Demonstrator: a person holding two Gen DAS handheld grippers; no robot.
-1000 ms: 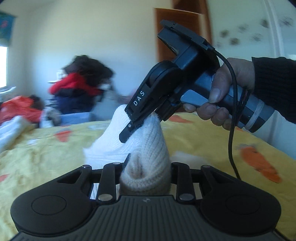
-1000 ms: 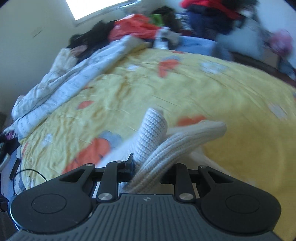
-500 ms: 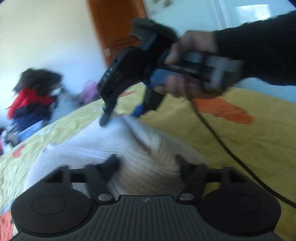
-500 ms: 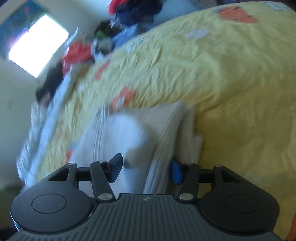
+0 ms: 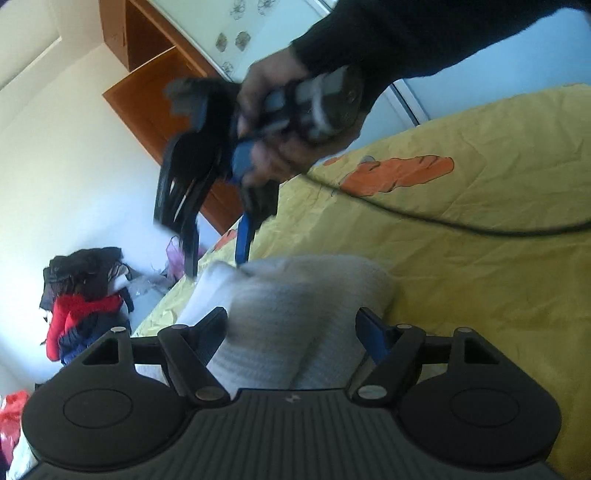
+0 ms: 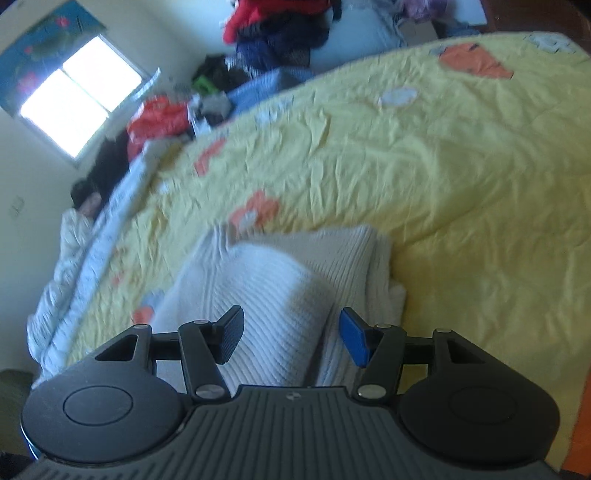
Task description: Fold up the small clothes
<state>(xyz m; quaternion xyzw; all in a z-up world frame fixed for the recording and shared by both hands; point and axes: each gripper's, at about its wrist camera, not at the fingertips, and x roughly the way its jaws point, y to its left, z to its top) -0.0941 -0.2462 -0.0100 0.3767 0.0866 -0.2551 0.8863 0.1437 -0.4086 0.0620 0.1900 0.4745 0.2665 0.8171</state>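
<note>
A cream-white ribbed knitted garment [image 5: 295, 314], small and thick, lies folded over on a wrinkled yellow bedspread printed with orange shapes [image 5: 480, 258]. It looks soft, light and floppy; it would likely sag and unfold if lifted by one layer, so the safest hold is probably a pinch through all layers at a folded edge or corner, since the ribbed yarn should grip well rather than slip. In the left wrist view, the left gripper [image 5: 291, 332] has its jaws spread wide, having just been opening; the knit bulges up between the black pad on the left and the blue pad on the right, but neither pad appears to press it. Beyond, above the garment's far edge, a person's hand [image 5: 295, 122] in a dark sleeve holds the right gripper [image 5: 218, 254], blurred, its tips pointing down at the fabric. In the right wrist view, that gripper's jaws also stand apart after just opening, with a raised fold of the knit between them, close to the left pad and clear of the blue right pad, released rather than clamped. A heap of red and dark clothing [image 6: 273, 22] sits far off beyond the bed.
</note>
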